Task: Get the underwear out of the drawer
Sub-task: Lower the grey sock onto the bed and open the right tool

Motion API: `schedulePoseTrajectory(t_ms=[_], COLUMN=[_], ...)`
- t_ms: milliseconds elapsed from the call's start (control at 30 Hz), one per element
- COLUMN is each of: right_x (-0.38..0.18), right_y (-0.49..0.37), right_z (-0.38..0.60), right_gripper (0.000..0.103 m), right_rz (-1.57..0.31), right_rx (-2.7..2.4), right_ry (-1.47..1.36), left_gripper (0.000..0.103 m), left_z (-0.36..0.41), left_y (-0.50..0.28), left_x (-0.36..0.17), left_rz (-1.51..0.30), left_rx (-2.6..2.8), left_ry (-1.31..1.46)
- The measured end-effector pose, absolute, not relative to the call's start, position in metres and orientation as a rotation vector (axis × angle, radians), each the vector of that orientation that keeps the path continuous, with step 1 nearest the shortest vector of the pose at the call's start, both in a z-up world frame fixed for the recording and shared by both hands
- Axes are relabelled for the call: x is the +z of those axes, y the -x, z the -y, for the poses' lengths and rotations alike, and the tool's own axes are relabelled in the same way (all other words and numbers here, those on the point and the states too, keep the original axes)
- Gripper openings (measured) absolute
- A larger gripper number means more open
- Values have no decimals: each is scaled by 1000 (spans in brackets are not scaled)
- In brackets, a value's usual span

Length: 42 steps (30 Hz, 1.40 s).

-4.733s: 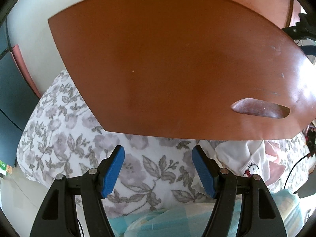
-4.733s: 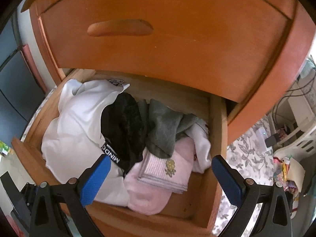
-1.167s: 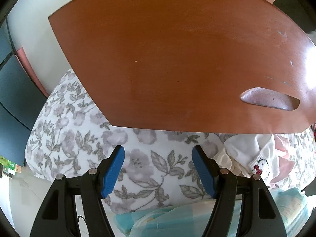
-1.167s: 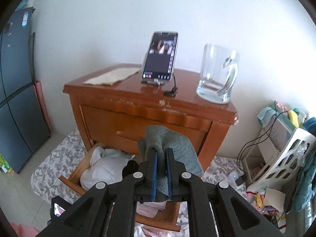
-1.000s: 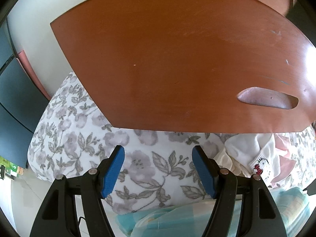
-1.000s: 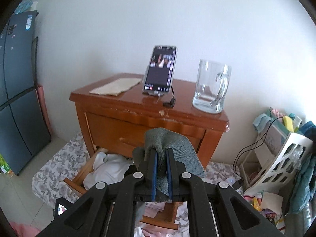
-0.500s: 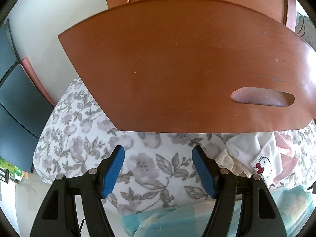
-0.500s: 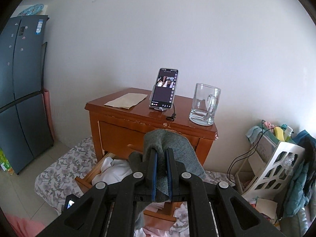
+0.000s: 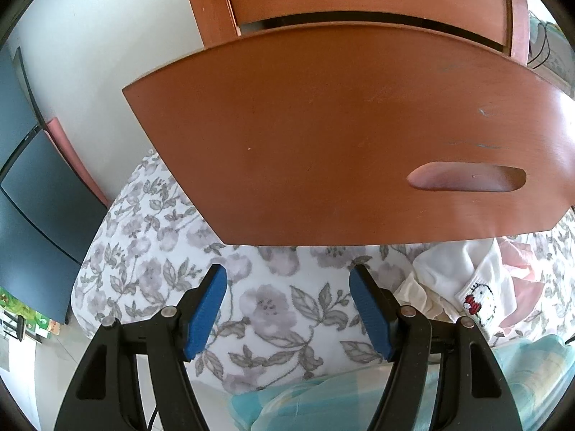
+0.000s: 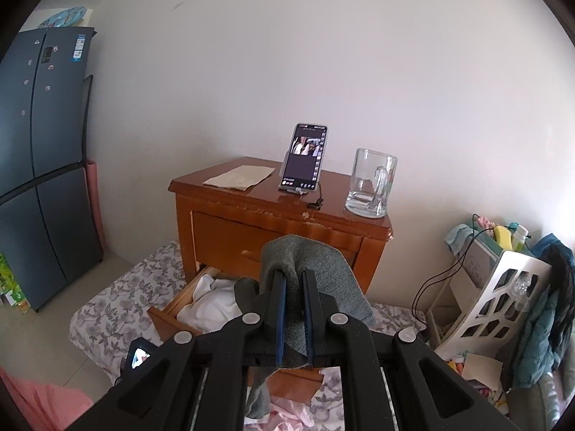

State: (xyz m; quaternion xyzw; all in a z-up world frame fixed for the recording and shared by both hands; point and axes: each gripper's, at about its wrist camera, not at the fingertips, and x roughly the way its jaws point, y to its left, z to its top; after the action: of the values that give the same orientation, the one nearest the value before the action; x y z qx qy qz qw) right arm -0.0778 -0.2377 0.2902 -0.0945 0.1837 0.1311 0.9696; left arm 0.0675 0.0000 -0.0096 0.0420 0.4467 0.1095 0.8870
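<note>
A: What is showing at the left tool (image 9: pixel 287 309)?

B: Its blue pads are standing apart with nothing between them, so it is released. It is pointing down at a floral sheet (image 9: pixel 151 251) lying on the floor. Straight ahead of it and above, the pulled-out drawer (image 9: pixel 341 136) front is filling most of the view, its recessed handle sitting off to the tool's right. Lower right of the tool, a white garment with a small red cartoon patch (image 9: pixel 478 298) is lying on the sheet, touching some pink cloth.

A: And the right tool (image 10: pixel 291 280)?

B: It is clenched on the grey underwear (image 10: pixel 316 273). The fabric is draping over both pad tips and hanging down below the jaws, clear of the drawer.

A: What is lying around it?

B: To its far left a dark refrigerator (image 10: pixel 39 172) is standing against the wall. Just beyond and below the tool, the open drawer (image 10: pixel 172 309) is showing white clothes (image 10: pixel 212 301) inside. Ahead of the tool is the wooden nightstand (image 10: pixel 230 230); on its tabletop a beige cloth (image 10: pixel 239 176) is lying at the left, a phone (image 10: pixel 304 156) is propped upright in the middle, and a glass mug (image 10: pixel 372 186) is standing at the right. Far right of the tool, a white rack (image 10: pixel 499 301) is leaning among clutter.
</note>
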Motion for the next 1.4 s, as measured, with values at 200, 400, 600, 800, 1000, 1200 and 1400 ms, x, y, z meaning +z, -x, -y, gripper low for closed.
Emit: schedulePoseTrajectory(t_ms=[200,400,600,800,1000,1200,1400], right_x=[272,234,154,78,35,-10,-46], right_y=[74,60,26,-3,-16,-33,-44], right_z=[229,210,186,175,172,169,169], right_gripper=[9,9,9,9,9,9,9], right_rz=[-422,-523,-726,-900,-990,-1089,-1175], right_rx=[308,375,419,415,413,384,360], right_ry=[198,210,227,208,192,174,157], left_gripper=[72,72,72,72,72,72,72], left_z=[1,1,1,-1,0,-1,-2], left_y=[-68,-67,-67,-68,-70,-71,-73], left_x=[-10,-10,-10,-11,-13,-15,-17], left_rz=[-929,-930,-934,-939,-950,-960,-974], left_rx=[229,229,226,221,216,210,202], left_ry=[-92,-92,-91,-82,-81,-78,-72])
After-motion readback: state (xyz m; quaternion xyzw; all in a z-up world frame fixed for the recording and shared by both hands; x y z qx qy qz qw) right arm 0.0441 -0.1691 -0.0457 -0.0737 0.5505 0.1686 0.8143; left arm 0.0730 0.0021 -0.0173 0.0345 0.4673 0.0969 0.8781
